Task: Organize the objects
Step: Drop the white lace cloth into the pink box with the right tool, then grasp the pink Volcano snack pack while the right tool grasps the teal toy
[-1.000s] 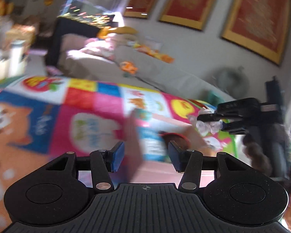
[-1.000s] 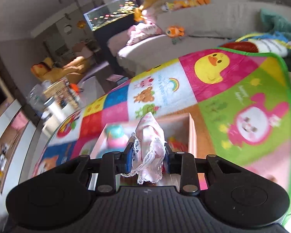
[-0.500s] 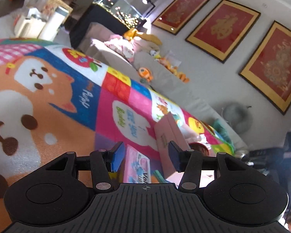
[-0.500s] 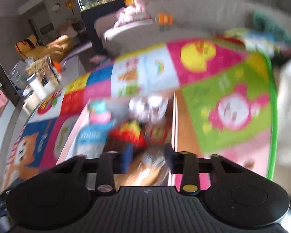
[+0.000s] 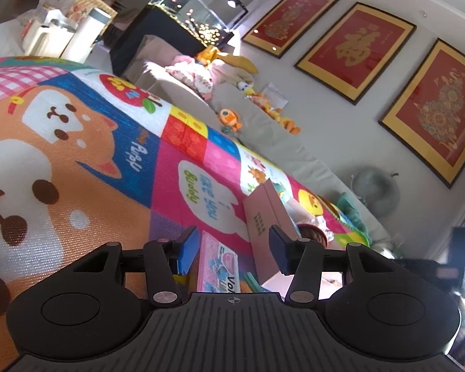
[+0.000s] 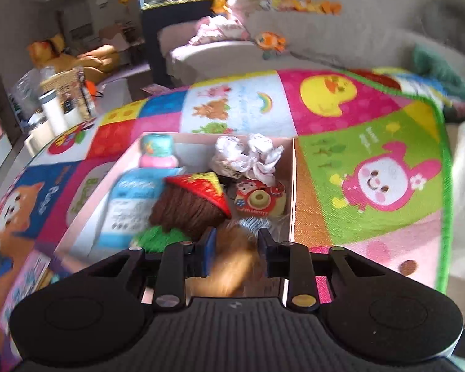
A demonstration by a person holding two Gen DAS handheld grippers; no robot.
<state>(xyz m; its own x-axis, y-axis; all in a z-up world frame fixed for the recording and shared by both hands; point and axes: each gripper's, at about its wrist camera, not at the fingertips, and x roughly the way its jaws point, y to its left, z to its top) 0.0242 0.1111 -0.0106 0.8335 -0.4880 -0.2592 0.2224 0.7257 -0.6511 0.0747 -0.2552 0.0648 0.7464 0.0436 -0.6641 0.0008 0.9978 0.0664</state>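
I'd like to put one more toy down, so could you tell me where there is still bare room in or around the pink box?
The pink box is crowded: blue bottle, brown cupcake toy, white cloth, red toy camera. Bare room is outside on the play mat: the green panel right of the box, and the duck and rainbow panels behind it.

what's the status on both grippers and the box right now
Left gripper open, nothing held, booklet beyond it. Right gripper over pink box, jaws opening, nothing gripped. White cloth lies in box. Nothing blocking.
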